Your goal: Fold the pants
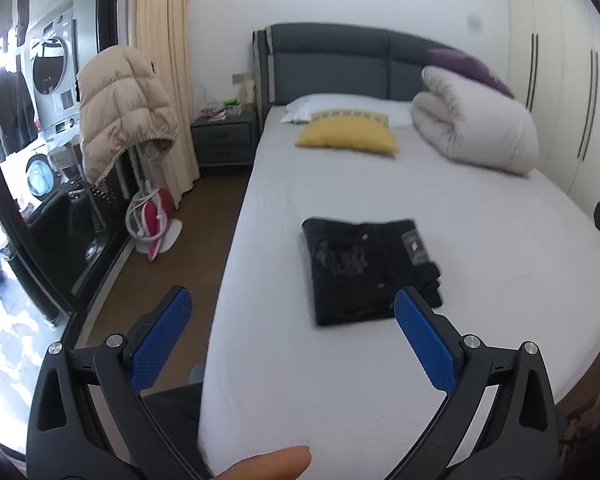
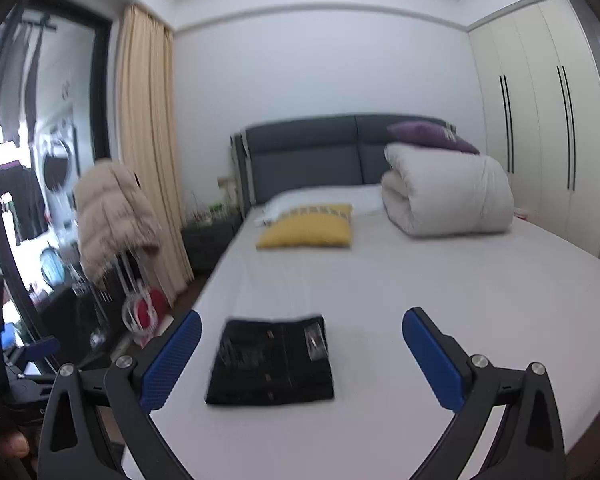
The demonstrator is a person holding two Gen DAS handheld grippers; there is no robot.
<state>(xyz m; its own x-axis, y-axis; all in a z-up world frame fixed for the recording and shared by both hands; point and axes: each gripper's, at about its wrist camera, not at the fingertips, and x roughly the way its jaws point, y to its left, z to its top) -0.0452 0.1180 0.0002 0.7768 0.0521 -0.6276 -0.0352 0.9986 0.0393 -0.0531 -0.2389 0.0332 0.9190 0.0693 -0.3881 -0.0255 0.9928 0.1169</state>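
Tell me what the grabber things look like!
Both the left gripper and the right gripper have black, wishbone-shaped frames with triangular holes and round silver bolts. Their fingers are flat blue pads with a bumpy, dotted texture.

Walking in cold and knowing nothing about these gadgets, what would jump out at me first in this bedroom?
Probably the black pants, folded into a neat rectangle on the white bed near its foot. The blue fingers of the left gripper and the right gripper frame them, spread wide and holding nothing. Farther back lie a yellow pillow and a rolled white duvet by the grey headboard.
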